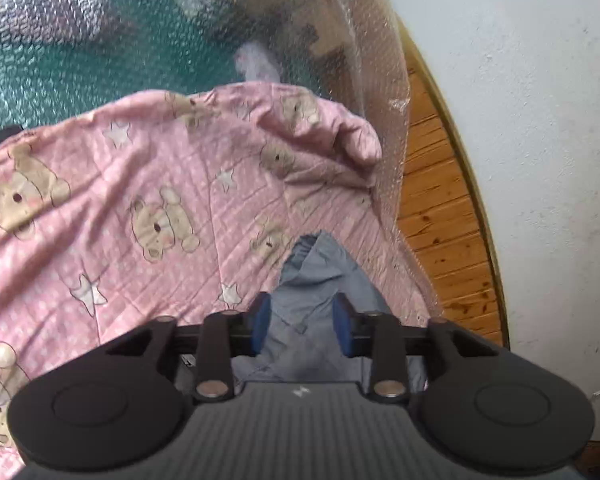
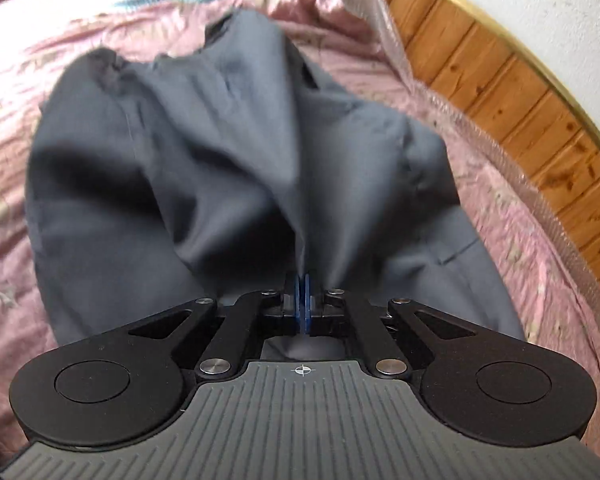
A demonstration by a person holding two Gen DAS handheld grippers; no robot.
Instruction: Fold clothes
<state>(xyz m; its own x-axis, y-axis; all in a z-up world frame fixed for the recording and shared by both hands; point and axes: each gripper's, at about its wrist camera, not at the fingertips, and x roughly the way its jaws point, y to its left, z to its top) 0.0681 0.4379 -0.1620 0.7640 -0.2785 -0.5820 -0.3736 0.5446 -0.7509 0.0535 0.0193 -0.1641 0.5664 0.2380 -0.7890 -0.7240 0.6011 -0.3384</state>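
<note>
Pinching a raised fold at lower centre, the right gripper has its blue pads pressed together on the grey garment, which spreads rumpled toward the upper frame. The left gripper straddles the cloth with jaws apart. Beneath lies a pink bear-print quilt; bubble wrap borders the upper right.

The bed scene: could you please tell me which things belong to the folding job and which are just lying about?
Part of the job:
- grey garment
- right tongs, shut on it
- left tongs, open over it

Just lying about:
- pink bear quilt
- bubble wrap
- wooden panelling
</note>
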